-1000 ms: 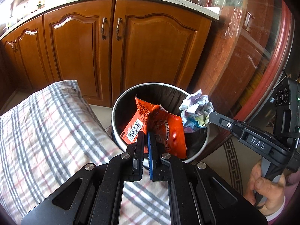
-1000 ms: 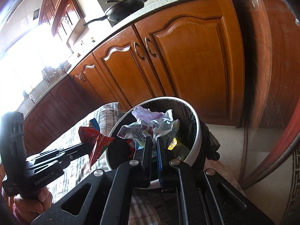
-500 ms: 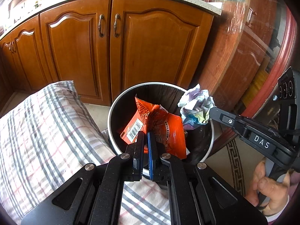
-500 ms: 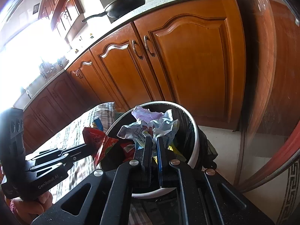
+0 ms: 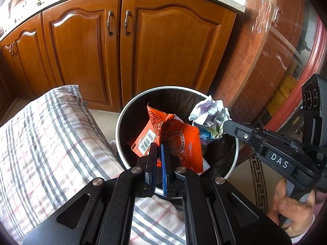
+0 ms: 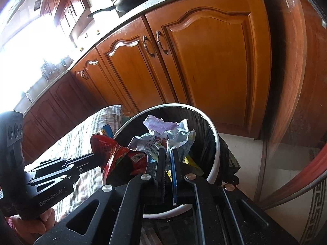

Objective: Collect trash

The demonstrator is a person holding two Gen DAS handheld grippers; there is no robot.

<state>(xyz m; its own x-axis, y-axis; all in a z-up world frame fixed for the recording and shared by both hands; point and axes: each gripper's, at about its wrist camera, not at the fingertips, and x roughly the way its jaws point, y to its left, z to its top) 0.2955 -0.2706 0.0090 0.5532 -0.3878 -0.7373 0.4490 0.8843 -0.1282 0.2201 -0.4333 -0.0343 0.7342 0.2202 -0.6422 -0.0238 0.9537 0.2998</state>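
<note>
While both pieces of trash are held over the round white-rimmed bin [image 5: 119,126], an orange snack wrapper [image 5: 173,140] is clenched in the left tongs [image 5: 158,149] and a crumpled paper ball [image 6: 163,136] is gripped by the right tongs [image 6: 168,153]. Wooden cabinet doors [image 5: 122,47] are seen behind, a plaid blanket [image 5: 47,143] beside the bin.

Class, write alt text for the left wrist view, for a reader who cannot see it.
The left gripper is shut on an orange snack wrapper above a round black bin. The right gripper holds a crumpled paper ball over the bin's far rim. Wooden cabinets stand behind, with a plaid cloth at left.
</note>
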